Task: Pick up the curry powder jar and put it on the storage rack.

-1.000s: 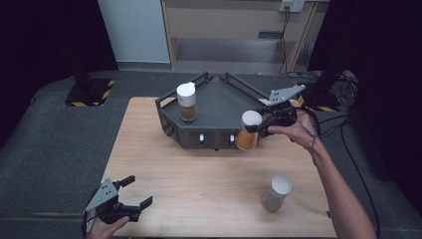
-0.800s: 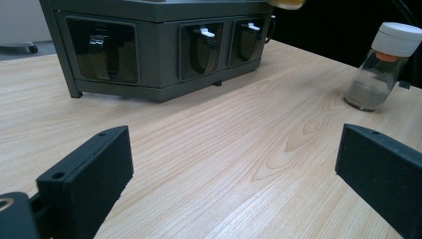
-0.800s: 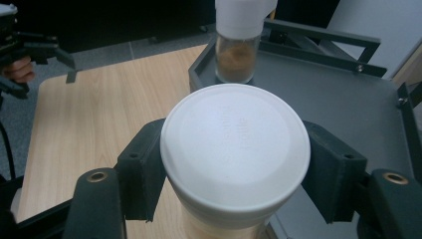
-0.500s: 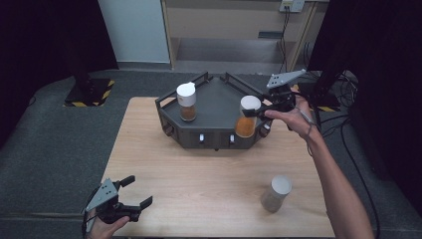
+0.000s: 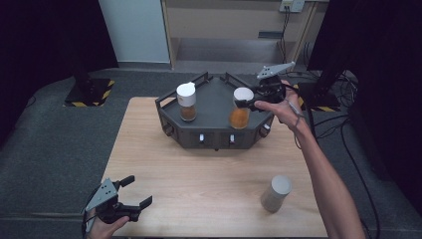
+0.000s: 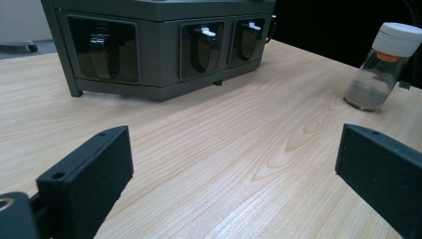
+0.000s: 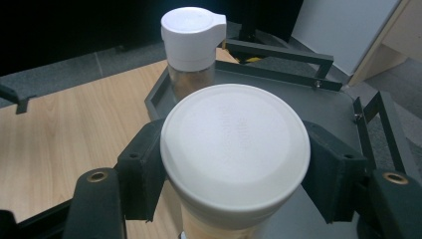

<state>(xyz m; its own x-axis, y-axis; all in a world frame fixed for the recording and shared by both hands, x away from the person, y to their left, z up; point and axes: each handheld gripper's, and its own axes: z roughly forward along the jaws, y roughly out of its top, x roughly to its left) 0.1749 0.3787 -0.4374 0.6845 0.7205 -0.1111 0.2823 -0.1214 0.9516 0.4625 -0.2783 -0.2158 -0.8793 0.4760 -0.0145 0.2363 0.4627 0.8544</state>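
My right gripper (image 5: 247, 101) is shut on the white cap of a jar of orange powder (image 5: 240, 115), holding it over the right front part of the dark hexagonal rack (image 5: 214, 102). In the right gripper view the jar's lid (image 7: 235, 147) sits clamped between both black jaws. A second jar with a white cap and brown contents (image 5: 187, 101) (image 7: 193, 45) stands on the rack's left side. A third jar with grey powder (image 5: 275, 193) (image 6: 380, 67) stands on the wooden table at the front right. My left gripper (image 5: 130, 192) (image 6: 234, 169) rests open at the table's front left corner, nothing between its jaws.
The rack has a raised rail (image 7: 278, 55) around its rim and knobs along its front panels (image 6: 199, 47). Grey carpet surrounds the table (image 5: 199, 194). A wooden shelf unit (image 5: 229, 25) and cables (image 5: 343, 99) lie behind it.
My right gripper has carried the orange jar up and back to the left, from beside the rack's right front edge to above its deck. The left gripper has stayed still.
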